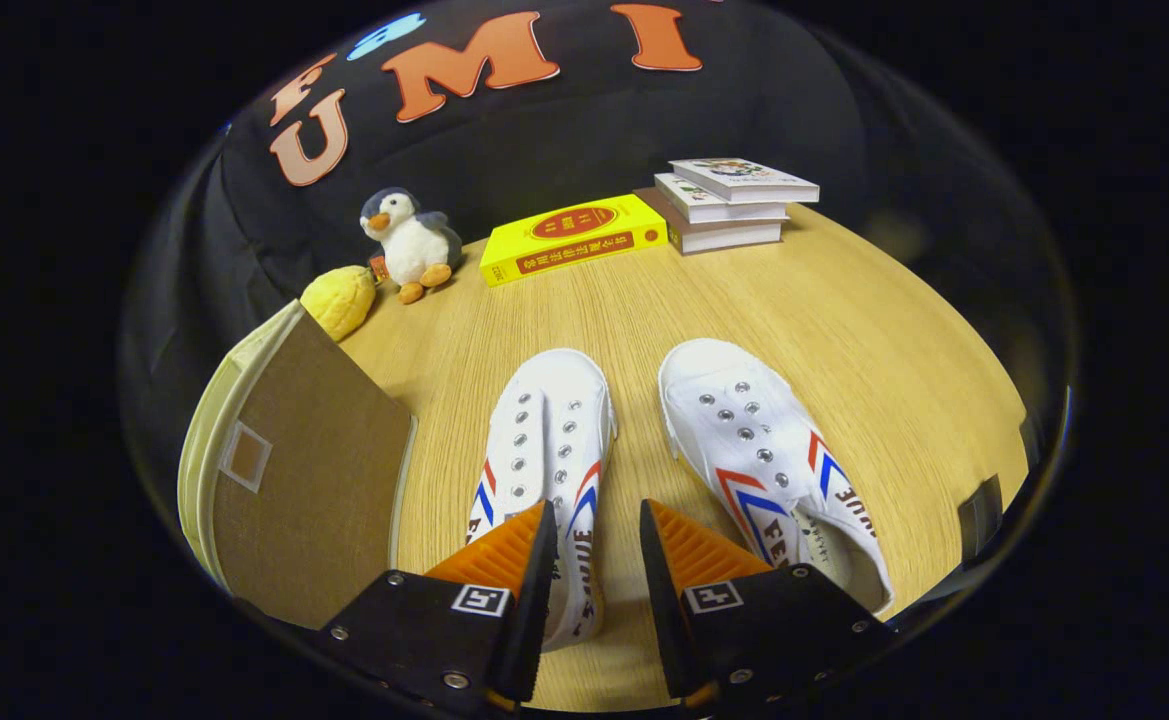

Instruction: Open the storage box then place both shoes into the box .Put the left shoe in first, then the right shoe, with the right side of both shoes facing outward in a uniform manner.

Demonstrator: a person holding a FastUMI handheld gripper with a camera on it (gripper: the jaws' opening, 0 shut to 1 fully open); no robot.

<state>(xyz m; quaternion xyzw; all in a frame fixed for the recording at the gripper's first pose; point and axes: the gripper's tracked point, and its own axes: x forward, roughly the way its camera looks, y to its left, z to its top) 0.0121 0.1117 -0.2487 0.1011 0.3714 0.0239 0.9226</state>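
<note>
1. Fingers (pixel 596 560) first, since they're right under our noses: spread apart, clamped on nothing, hovering over the heel end of the left shoe (pixel 544 470).
2. Far left of the counter (pixel 844 330) we've got the storage box (pixel 294 470), a fabric job with a cream edge. From here we can't tell for sure whether its lid is shut, and nothing's inside that we can see. It looks soft-sided, so we'd guess the flap flexes and wants a pinch at an edge rather than a push.
3. Next over, the left shoe lies toe away from us, its side partly between the fingers. Canvas upper, rubber sole, no laces. Probably light and squishy on top, stiffer at the sole. We'd grab the side wall near the heel collar, where the rim gives the fingers something to bite.
4. Right shoe (pixel 774 470) sits just beside it, angled a bit, not touching.
5. Well beyond: a yellow plush (pixel 339 300), a penguin toy (pixel 409 245), a yellow book (pixel 572 238) and a book stack (pixel 729 205).
</note>
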